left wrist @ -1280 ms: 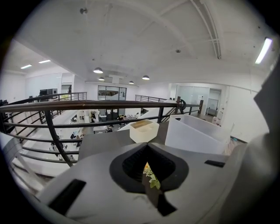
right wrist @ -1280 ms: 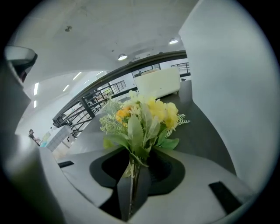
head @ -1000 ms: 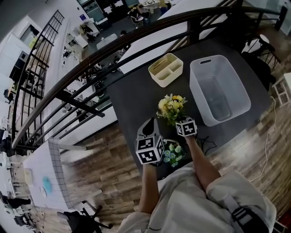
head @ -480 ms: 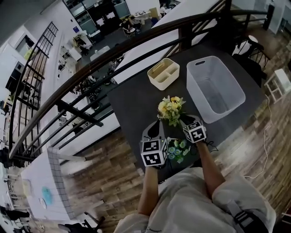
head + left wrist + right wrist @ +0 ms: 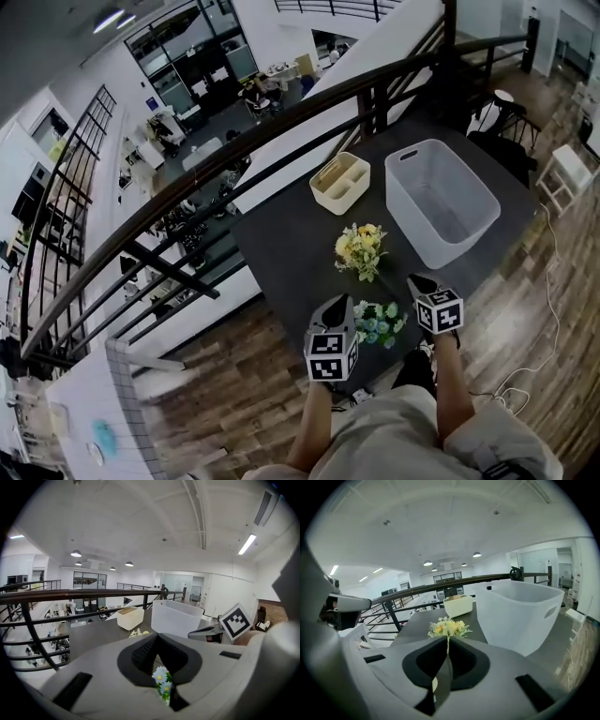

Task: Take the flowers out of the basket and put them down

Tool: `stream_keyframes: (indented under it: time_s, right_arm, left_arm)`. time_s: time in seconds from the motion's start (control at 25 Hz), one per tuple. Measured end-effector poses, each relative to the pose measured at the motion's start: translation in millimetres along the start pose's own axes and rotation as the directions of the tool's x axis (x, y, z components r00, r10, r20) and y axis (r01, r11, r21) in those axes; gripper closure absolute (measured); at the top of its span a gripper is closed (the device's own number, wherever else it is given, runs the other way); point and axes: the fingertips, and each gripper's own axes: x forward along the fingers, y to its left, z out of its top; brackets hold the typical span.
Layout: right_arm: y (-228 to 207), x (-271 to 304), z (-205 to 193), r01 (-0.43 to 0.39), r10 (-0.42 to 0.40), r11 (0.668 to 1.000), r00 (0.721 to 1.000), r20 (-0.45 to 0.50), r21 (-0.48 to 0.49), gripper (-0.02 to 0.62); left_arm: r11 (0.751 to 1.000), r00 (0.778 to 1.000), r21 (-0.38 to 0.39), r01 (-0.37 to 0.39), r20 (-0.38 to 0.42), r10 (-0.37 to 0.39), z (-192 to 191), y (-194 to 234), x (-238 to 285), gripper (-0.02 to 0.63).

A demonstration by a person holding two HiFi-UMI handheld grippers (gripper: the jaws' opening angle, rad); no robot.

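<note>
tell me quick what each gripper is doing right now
left gripper: closed on the blue and white flowers.
right gripper: closed, with nothing between its jaws.

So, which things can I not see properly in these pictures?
Stems of the blue flowers: swallowed by the left gripper, shut on them; left gripper view.
Stem end of the yellow flowers: behind the tips of the shut right gripper; right gripper view.
Contents of the cream box: too small; head view.
</note>
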Motion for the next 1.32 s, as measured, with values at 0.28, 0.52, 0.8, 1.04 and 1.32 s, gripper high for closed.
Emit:
stream_keyframes:
  time_s: [0.28, 0.52, 0.8, 1.04, 1.32]
  right_arm:
    - [-9, -19, 7, -0.034, 0.031, 0.992, 0.999, 0.026, 0.118, 0.578]
    - [-8, -32, 17, -0.039, 0.032, 0.991, 0.998, 0.058, 0.125, 0.578]
    - [-16, -36, 23, -0.016, 0.002, 0.991, 0.994, 0.108, 0.132, 0.578]
    - [-22, -40, 21, 0.004, -0.020, 0.990, 0.994, 0.107, 0.140, 0.578]
    - [-31, -43, 34, 0.049, -0.063, 0.991, 0.992, 0.108, 0.121, 0.578]
  left_arm:
    - [1.000, 1.000, 0.006, -0.002, 0.017, 0.002, -2, 6, -5, 0.591]
    - [1.000, 1.000, -0.005, 0.003, 0.017, -0.003, -6, 9, -16, 0.592]
    - [1.000, 1.000, -0.012, -0.014, 0.022, 0.015, -11, 20, -24, 0.592]
    - [1.000, 1.000, -0.025, -0.016, -0.011, 0.016, -21, 23, -24, 0.592]
    - [1.000, 1.000, -0.029, 0.006, 0.001, -0.006, -17, 23, -14, 0.592]
